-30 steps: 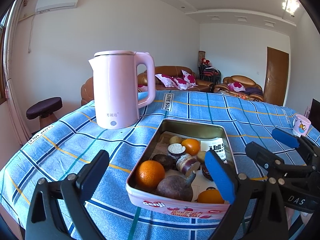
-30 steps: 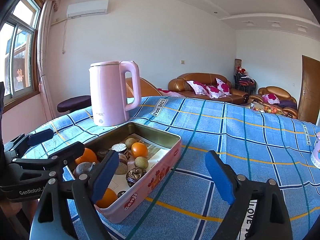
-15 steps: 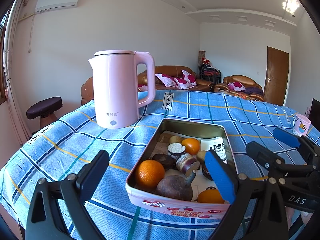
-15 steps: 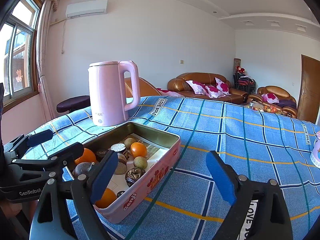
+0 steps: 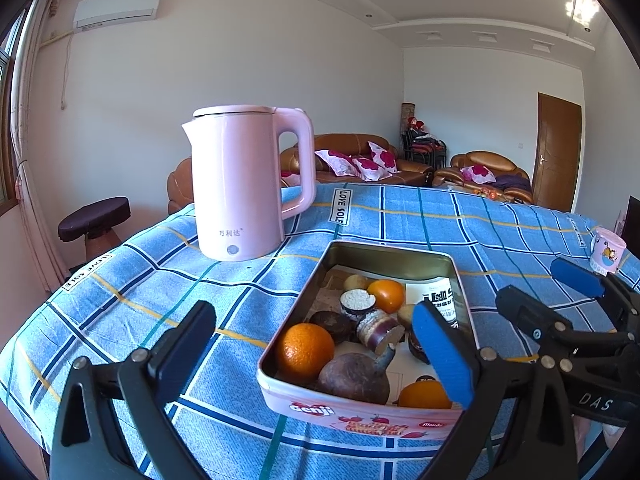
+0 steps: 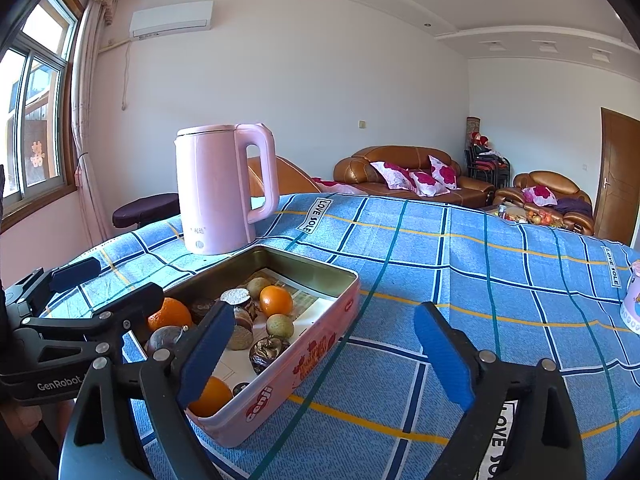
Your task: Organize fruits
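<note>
A pink tin tray [image 5: 356, 412] [image 6: 320, 332] on the blue checked tablecloth holds several fruits: an orange [image 5: 305, 351] at its near left, a smaller orange [image 5: 386, 295], a dark round fruit with a stem [image 5: 354, 376], another orange [image 5: 424, 396] at the near rim, and cut dark fruits. My left gripper [image 5: 316, 356] is open and empty, held just short of the tray's near end. My right gripper [image 6: 324, 354] is open and empty, to the right of the tray over its near corner. Each gripper shows in the other's view: the right one [image 5: 560, 296], the left one [image 6: 100, 284].
A pink electric kettle [image 5: 240, 184] [image 6: 224, 192] stands behind the tray to the left. A small pink cup [image 5: 606, 250] sits far right on the tablecloth [image 6: 480, 280]. A stool and brown sofas stand beyond the table.
Both views have shifted very slightly; the grippers stay open and nothing has been picked up or moved in the tray.
</note>
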### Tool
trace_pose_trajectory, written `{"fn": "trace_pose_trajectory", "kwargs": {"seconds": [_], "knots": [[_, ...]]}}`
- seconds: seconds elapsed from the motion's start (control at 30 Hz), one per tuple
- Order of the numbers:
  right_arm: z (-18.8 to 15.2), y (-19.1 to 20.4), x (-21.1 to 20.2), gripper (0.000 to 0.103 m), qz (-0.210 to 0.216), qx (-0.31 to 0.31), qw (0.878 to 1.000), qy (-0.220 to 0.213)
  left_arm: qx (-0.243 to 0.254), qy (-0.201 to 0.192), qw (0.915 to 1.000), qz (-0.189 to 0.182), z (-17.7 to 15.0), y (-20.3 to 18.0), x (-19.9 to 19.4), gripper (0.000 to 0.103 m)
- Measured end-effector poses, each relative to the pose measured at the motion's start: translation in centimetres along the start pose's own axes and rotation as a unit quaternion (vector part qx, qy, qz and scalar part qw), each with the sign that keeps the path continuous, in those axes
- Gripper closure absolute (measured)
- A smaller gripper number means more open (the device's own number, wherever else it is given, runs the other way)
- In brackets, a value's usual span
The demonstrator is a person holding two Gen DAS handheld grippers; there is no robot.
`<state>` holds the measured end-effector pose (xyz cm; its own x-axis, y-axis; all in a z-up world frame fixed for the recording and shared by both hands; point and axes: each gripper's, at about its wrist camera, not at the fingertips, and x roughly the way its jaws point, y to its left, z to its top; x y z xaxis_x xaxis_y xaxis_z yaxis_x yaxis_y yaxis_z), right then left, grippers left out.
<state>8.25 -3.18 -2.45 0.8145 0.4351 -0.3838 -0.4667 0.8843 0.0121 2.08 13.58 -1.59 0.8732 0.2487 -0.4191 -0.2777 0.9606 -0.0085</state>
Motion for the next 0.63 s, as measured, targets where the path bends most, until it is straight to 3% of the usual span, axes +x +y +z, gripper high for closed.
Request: {"fn": "trace_pose_trajectory", "kwargs": {"seconds": [0.63], "knots": [[0.13,-0.09,0.12,0.009,0.0,0.004,1.0,0.003,0.011,0.001,0.9999,0.011,-0.11,-0.31,0.24,0.0]]}}
